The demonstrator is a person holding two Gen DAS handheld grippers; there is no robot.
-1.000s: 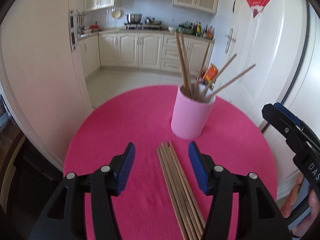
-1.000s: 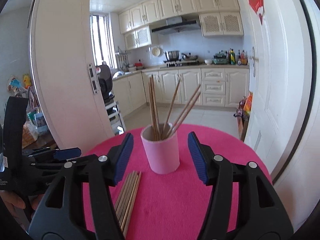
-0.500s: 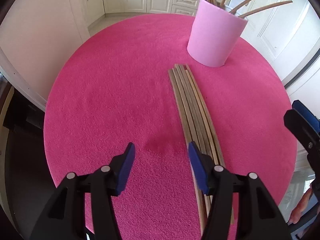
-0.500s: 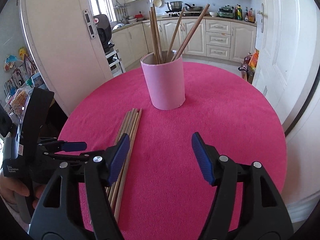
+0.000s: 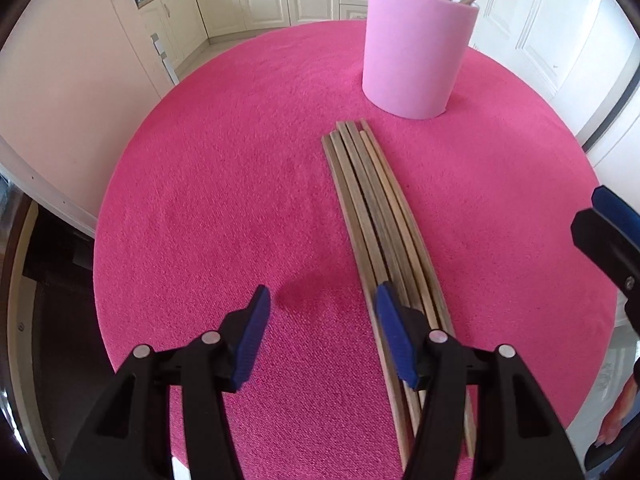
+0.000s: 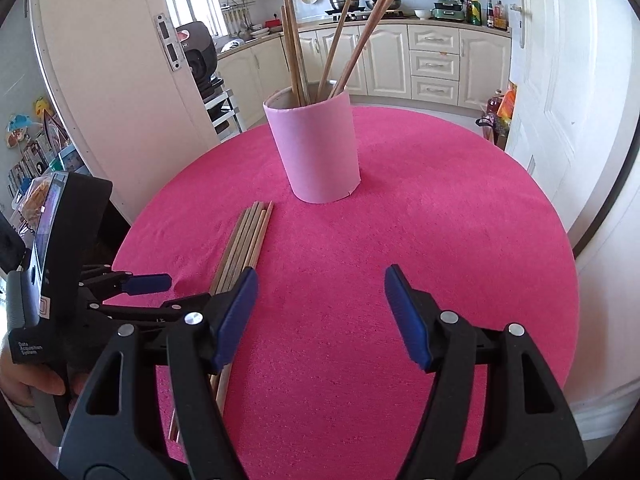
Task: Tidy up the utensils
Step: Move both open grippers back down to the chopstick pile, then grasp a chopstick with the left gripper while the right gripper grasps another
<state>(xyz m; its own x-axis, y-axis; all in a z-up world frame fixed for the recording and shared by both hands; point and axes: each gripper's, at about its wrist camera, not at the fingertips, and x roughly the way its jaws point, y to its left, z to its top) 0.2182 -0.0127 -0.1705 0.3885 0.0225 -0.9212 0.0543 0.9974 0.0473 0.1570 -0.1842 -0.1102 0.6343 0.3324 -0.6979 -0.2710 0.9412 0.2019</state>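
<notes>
The left gripper [image 5: 320, 312] hangs over the pink tablecloth [image 5: 224, 184] with its jaws moderately apart and nothing between them; only bare cloth shows in the gap. Its right finger [image 5: 394, 334] sits over the near part of the loose chopsticks [image 5: 372, 208], which run from under that finger ahead and slightly left toward the pink cup [image 5: 416, 52]. The bundle lies flat, sticks side by side, likely so that one can be taken from its edge; I count about six, though they overlap and the near ends are hidden. The cup stands upright just beyond the bundle's far end, apart from it, a sensible goal for dropping sticks in. The other gripper's finger pokes in at the far right edge.

From the right wrist, the right gripper [image 6: 320, 304] is open and empty, its jaws having just been widening, with plain cloth between them. The cup [image 6: 316, 152] stands ahead, roughly on its centre line, holding about five chopsticks [image 6: 340, 40] that lean on its rim. The loose bundle [image 6: 244, 244] lies ahead-left, passing beneath the left finger. The left gripper [image 6: 152, 292] is further left, held in one hand [image 6: 28, 380]. That makes two grippers, one cup and two groups of chopsticks.
</notes>
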